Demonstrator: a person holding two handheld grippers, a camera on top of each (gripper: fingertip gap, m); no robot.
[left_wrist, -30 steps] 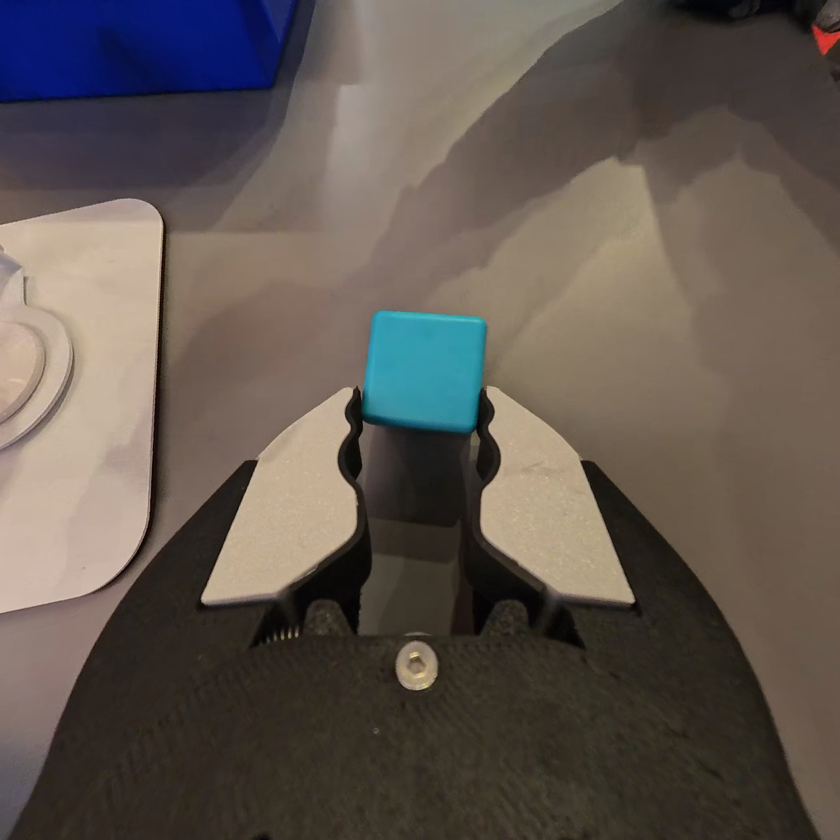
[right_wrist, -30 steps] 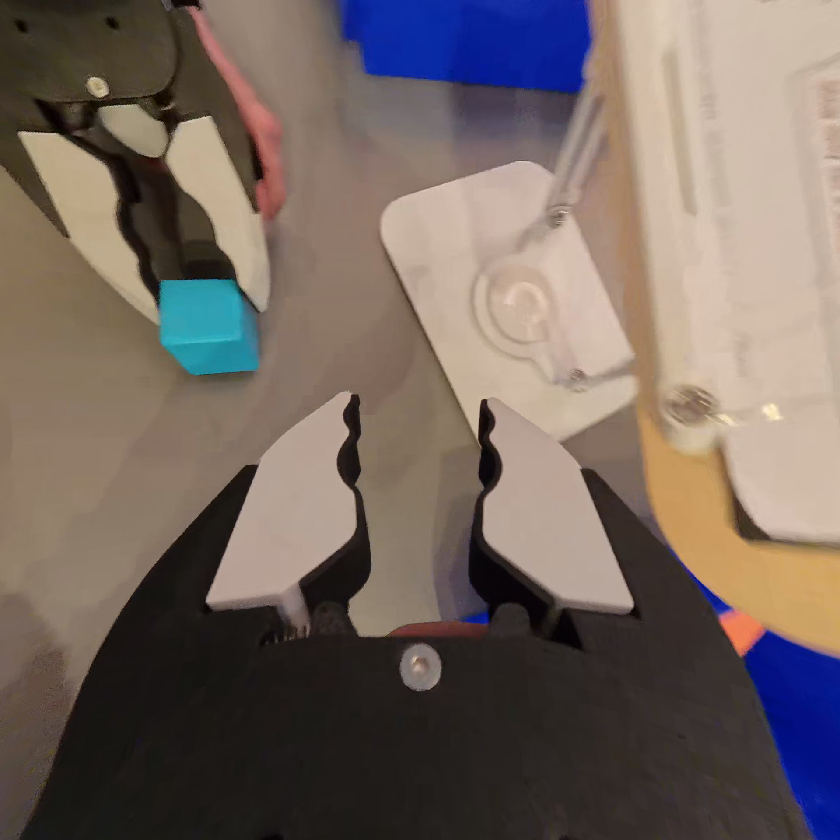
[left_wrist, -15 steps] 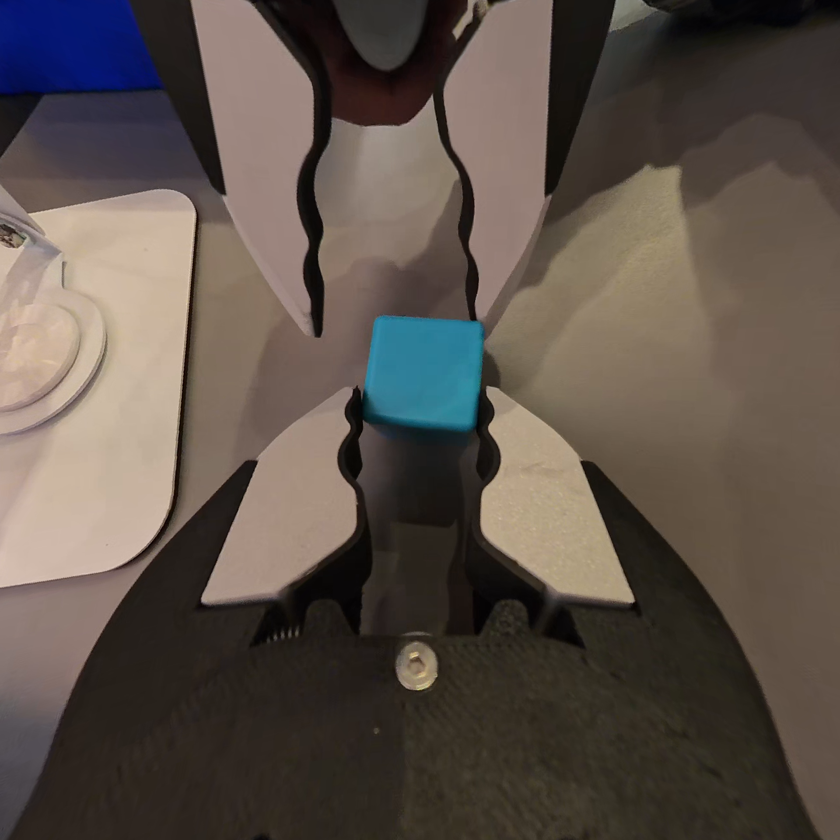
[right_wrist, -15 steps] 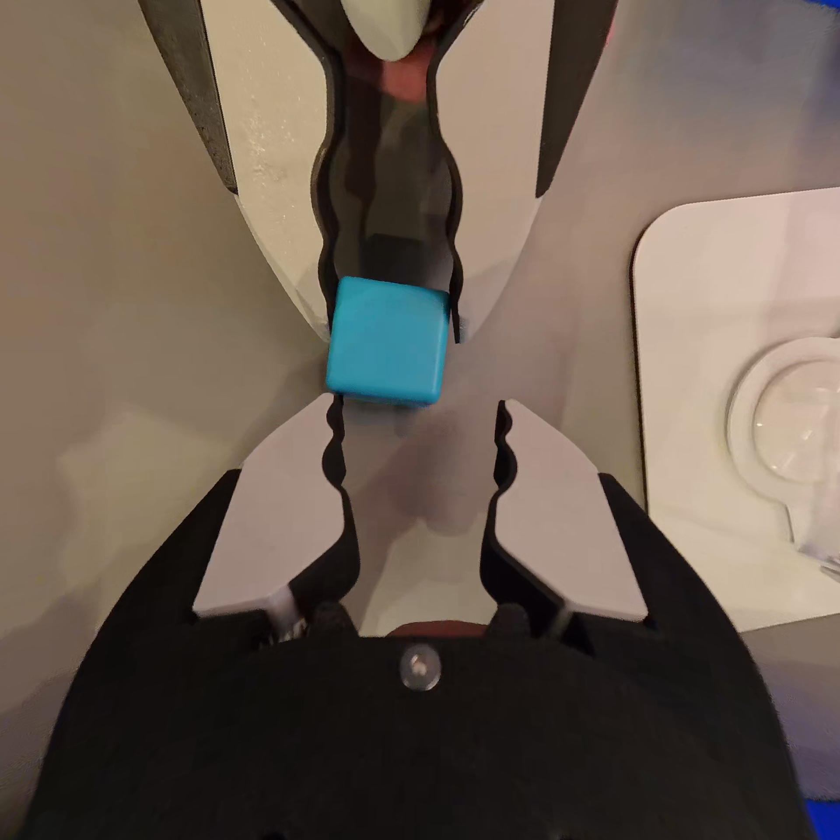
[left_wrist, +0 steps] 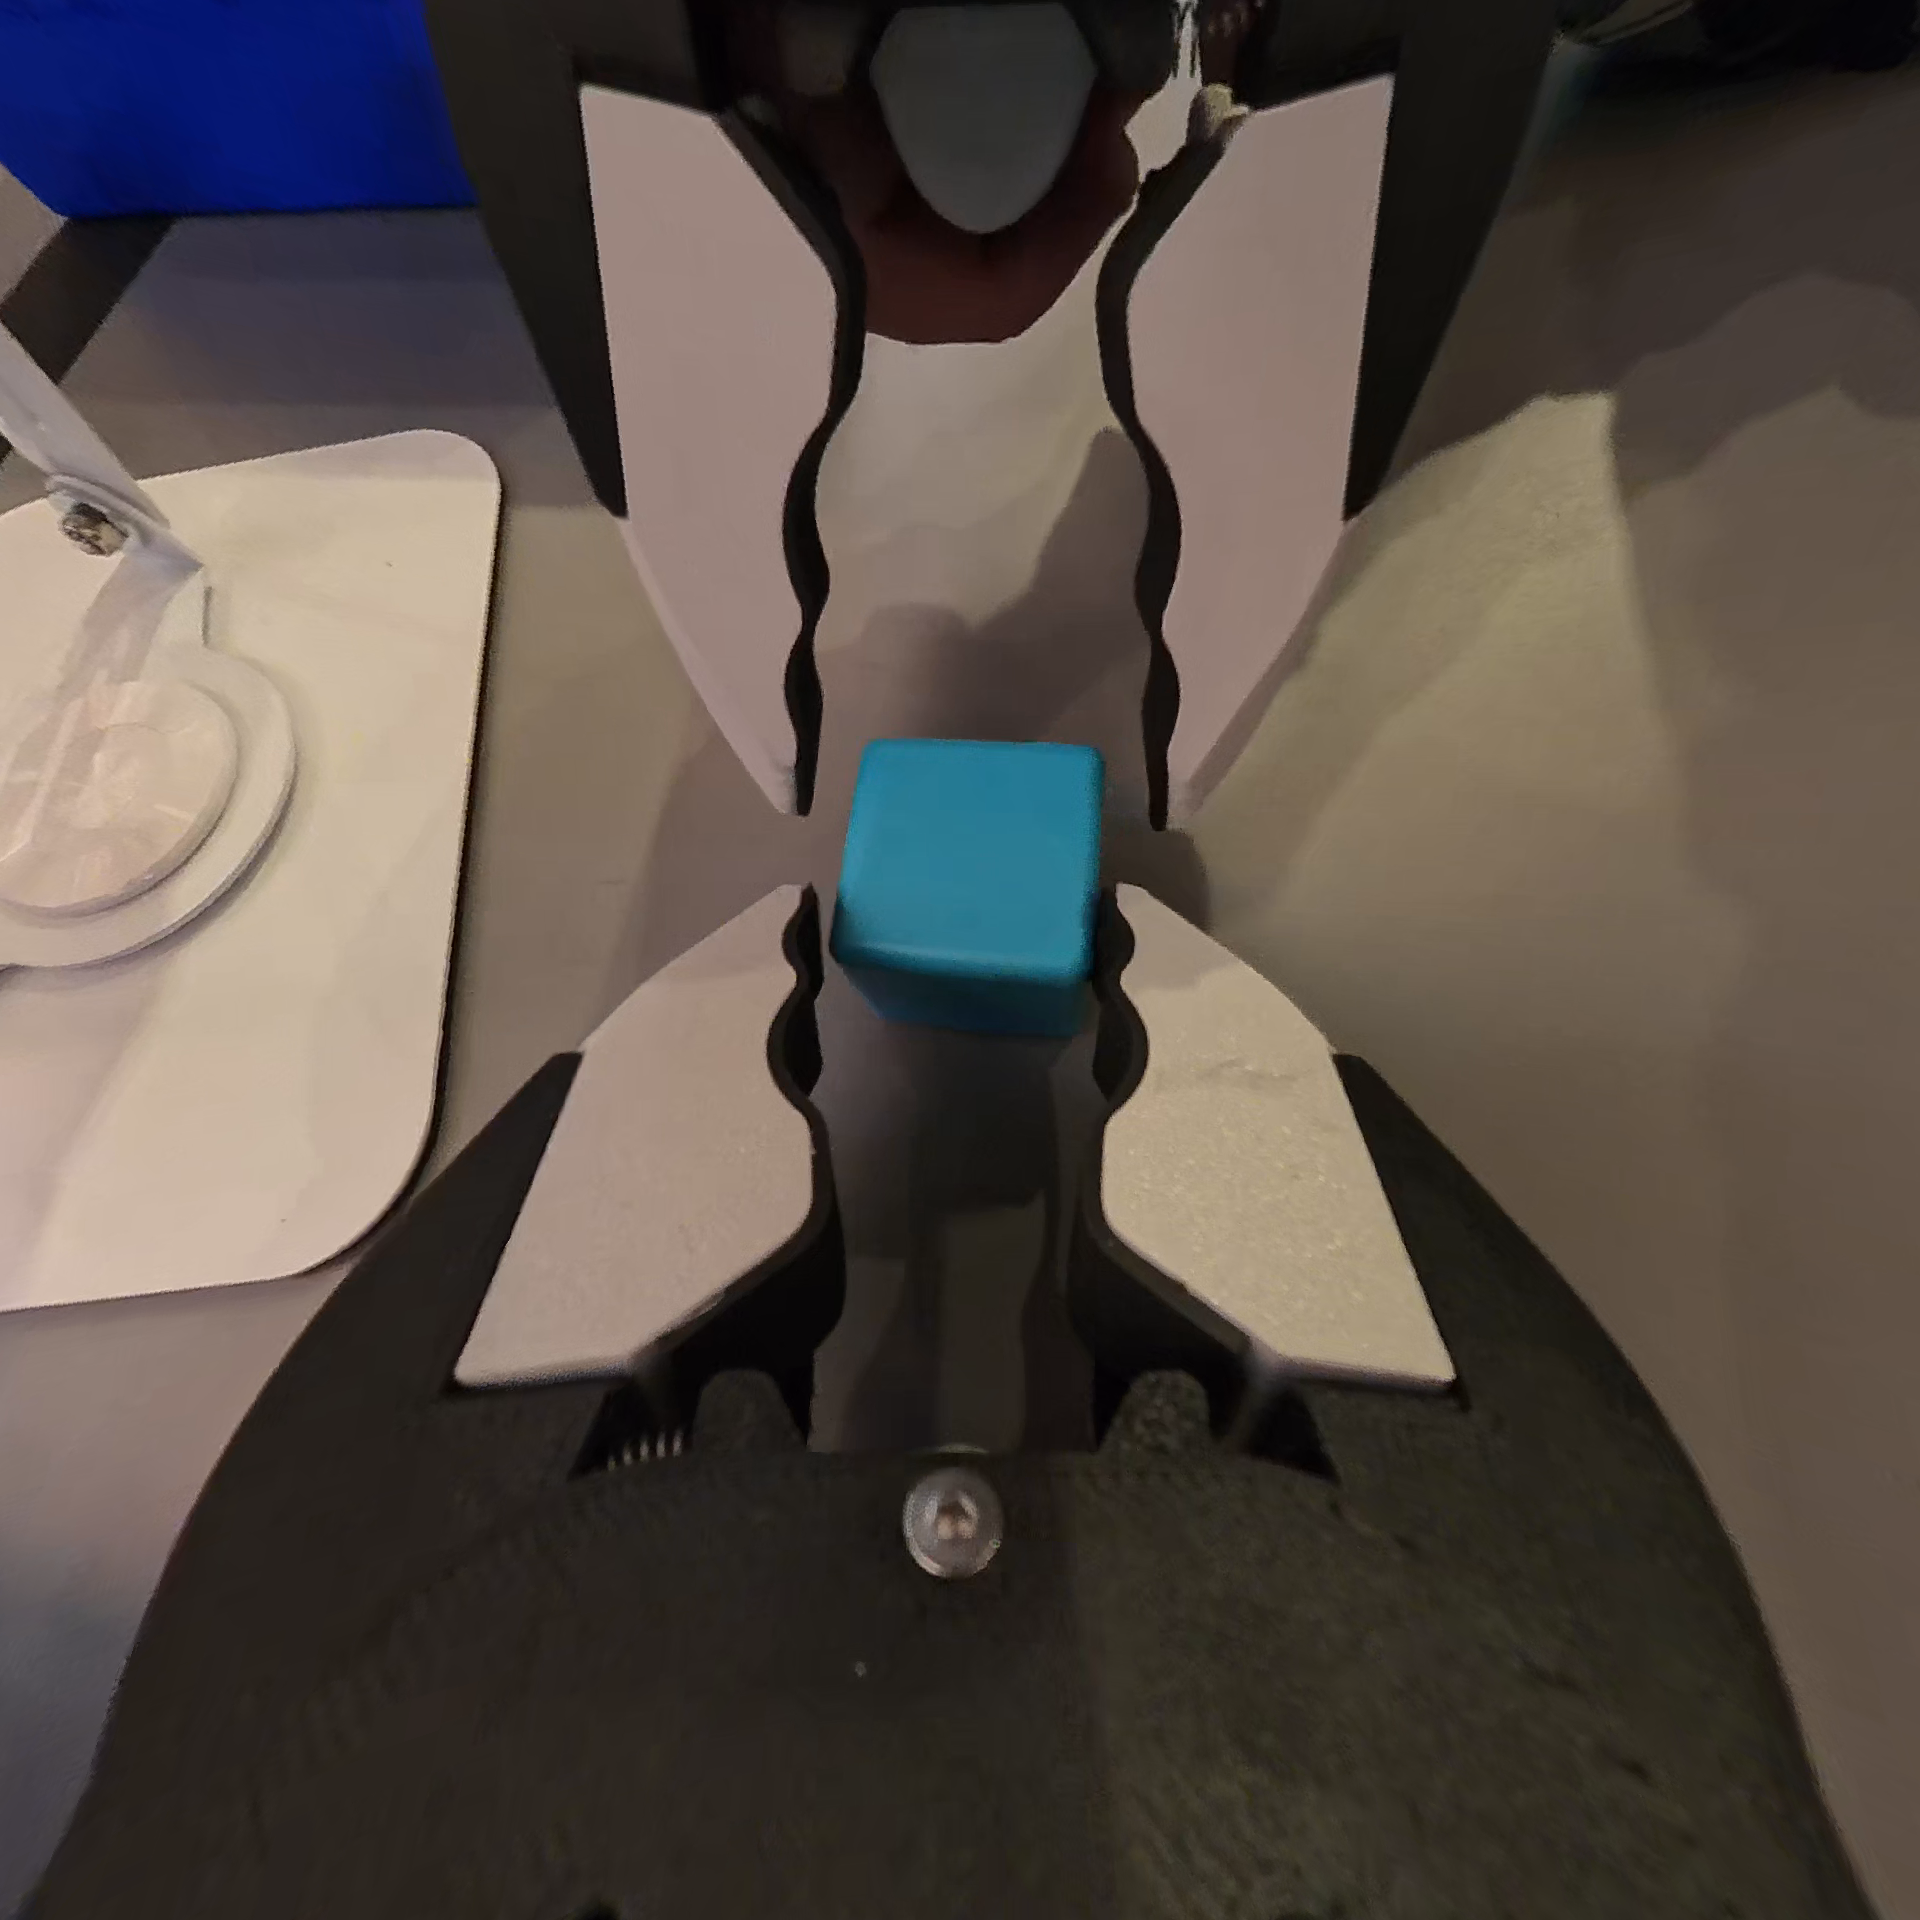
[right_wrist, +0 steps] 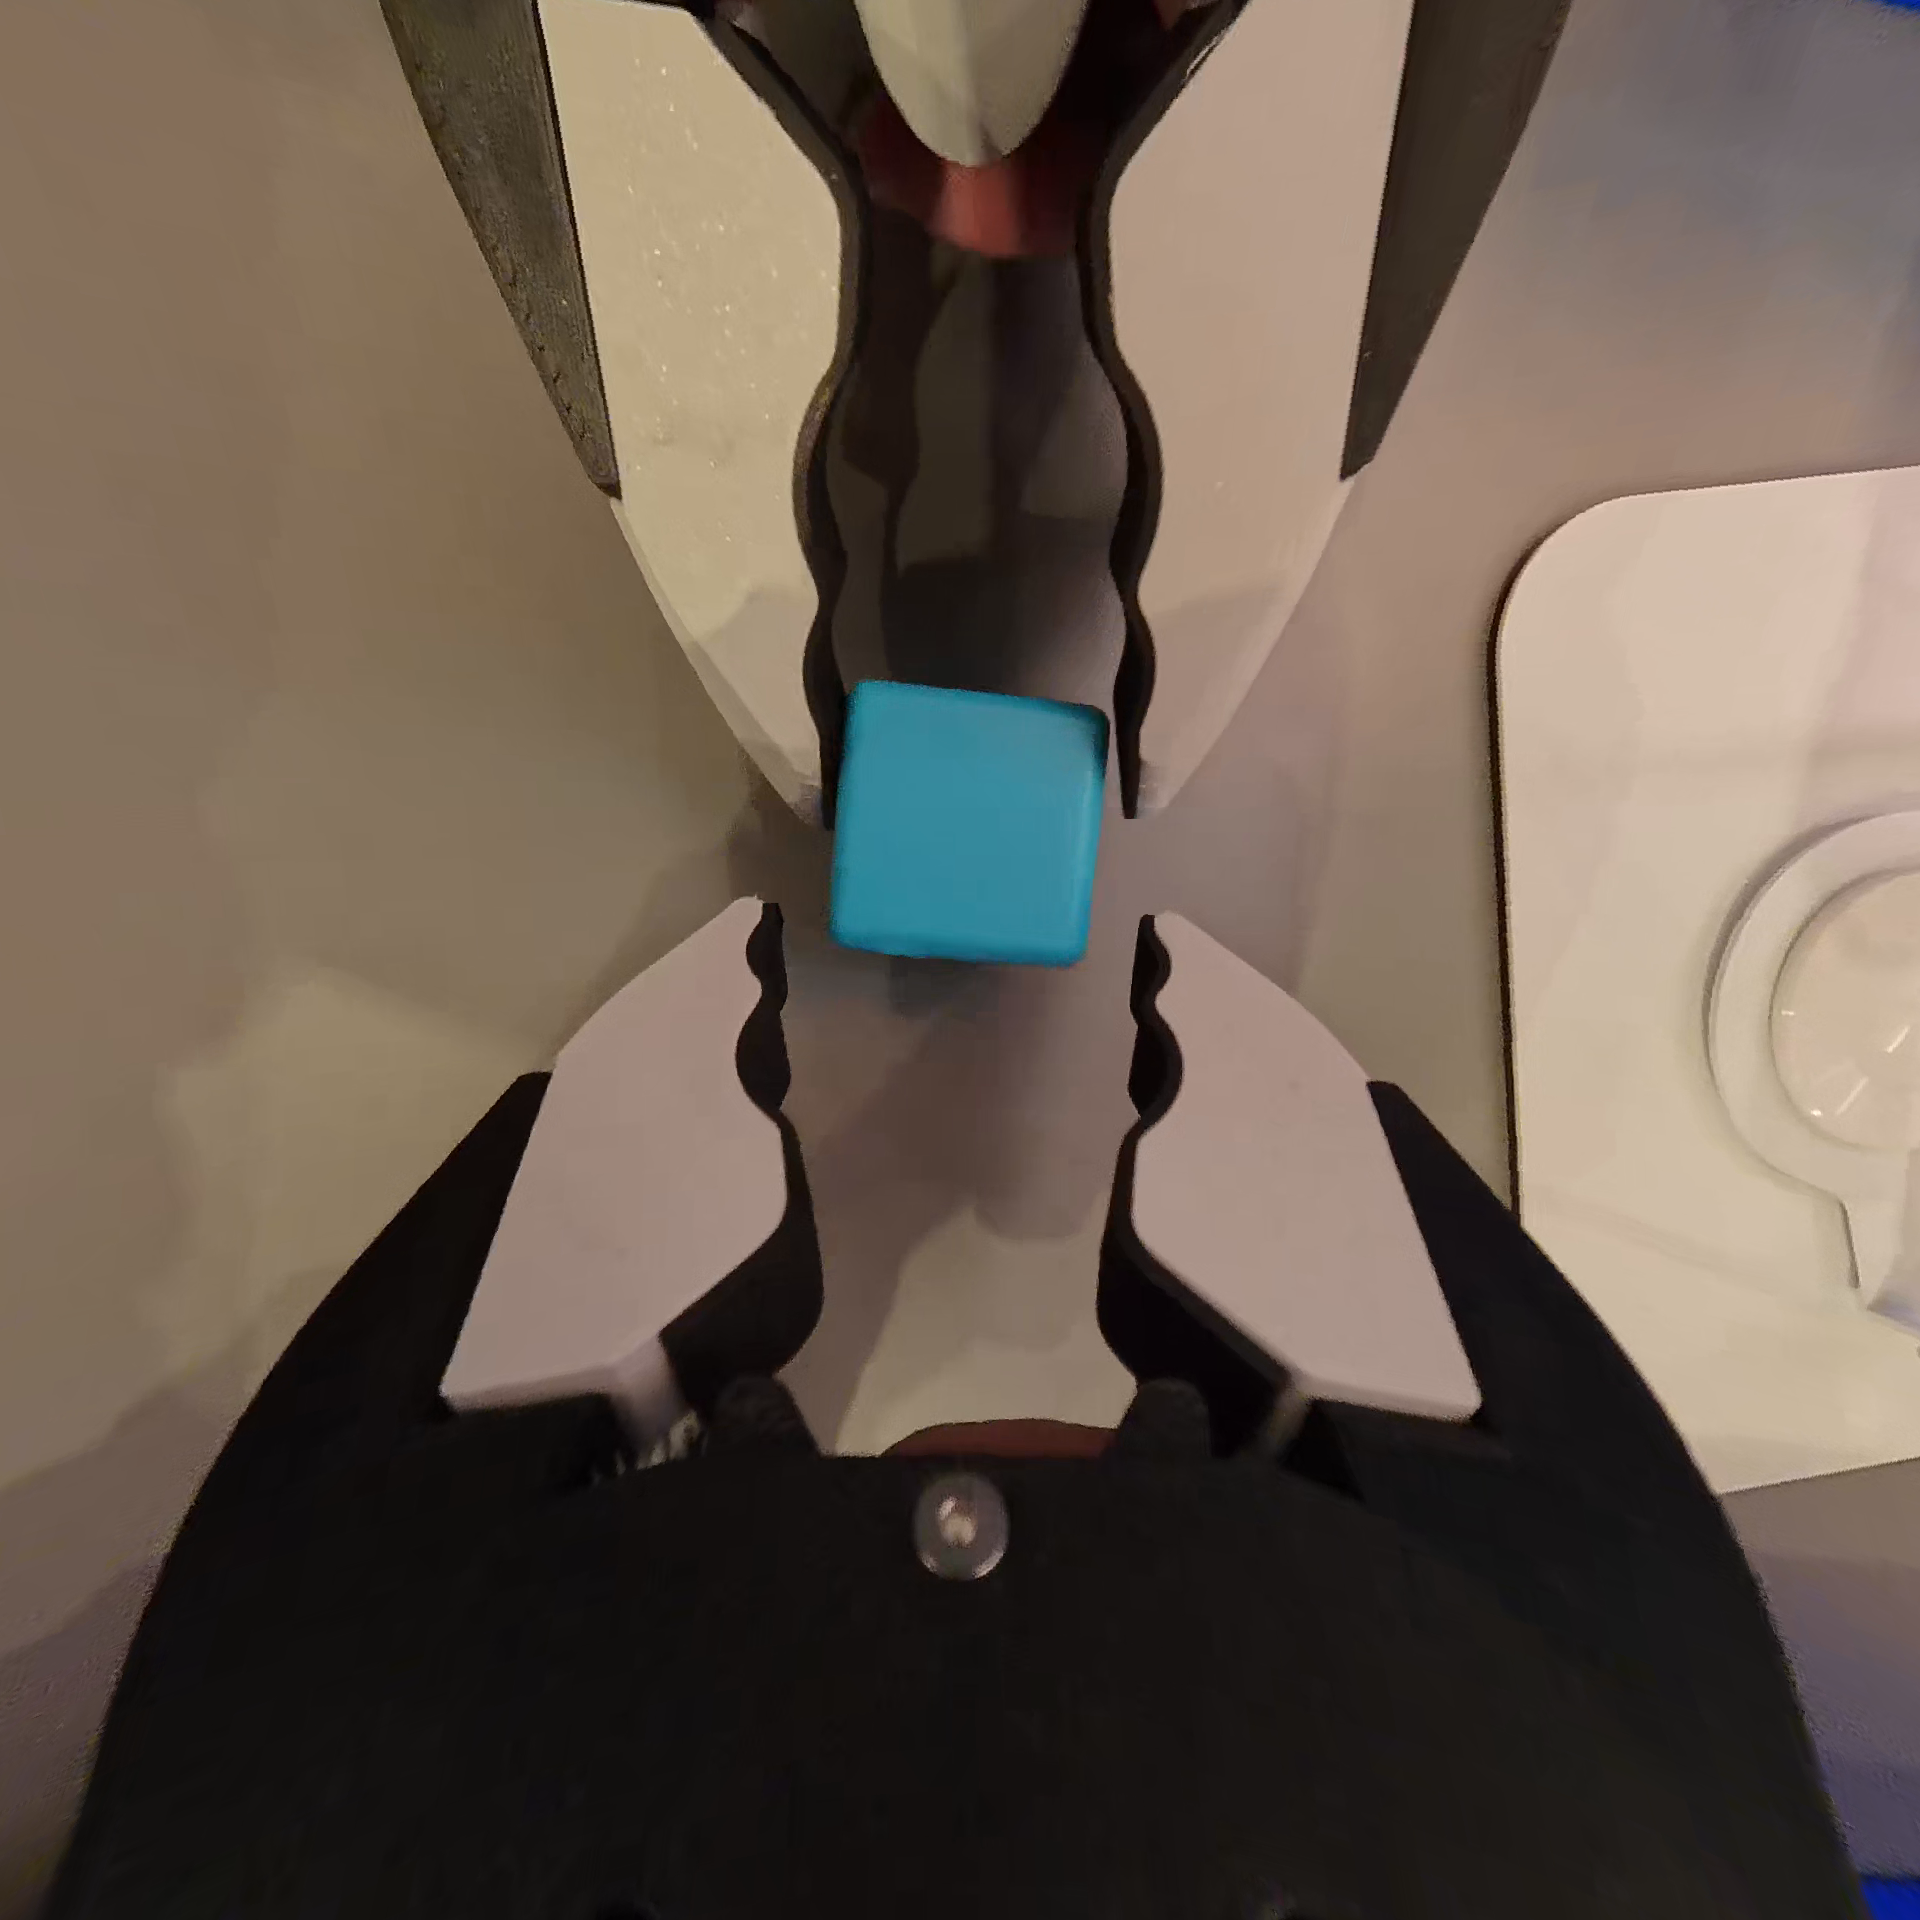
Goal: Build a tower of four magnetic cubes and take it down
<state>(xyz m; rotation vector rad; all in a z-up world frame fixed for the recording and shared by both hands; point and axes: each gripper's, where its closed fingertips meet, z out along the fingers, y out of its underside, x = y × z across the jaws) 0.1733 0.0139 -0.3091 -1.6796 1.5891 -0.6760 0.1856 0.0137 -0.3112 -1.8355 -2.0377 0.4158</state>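
Gripping blue cube (left_wrist: 966,868): left gripper (left_wrist: 961,914) | right gripper (right_wrist: 954,920) spread, facing

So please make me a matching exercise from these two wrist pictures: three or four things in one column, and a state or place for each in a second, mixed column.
Things:
1. blue cube
2. left gripper
3. right gripper
4. white base plate

States or places:
A. open, facing the cube
B. flat on the grey table, off to the side
C. shut on the cube
D. held between two fingertips

Pairs: 1-D, 2-C, 3-A, 4-B
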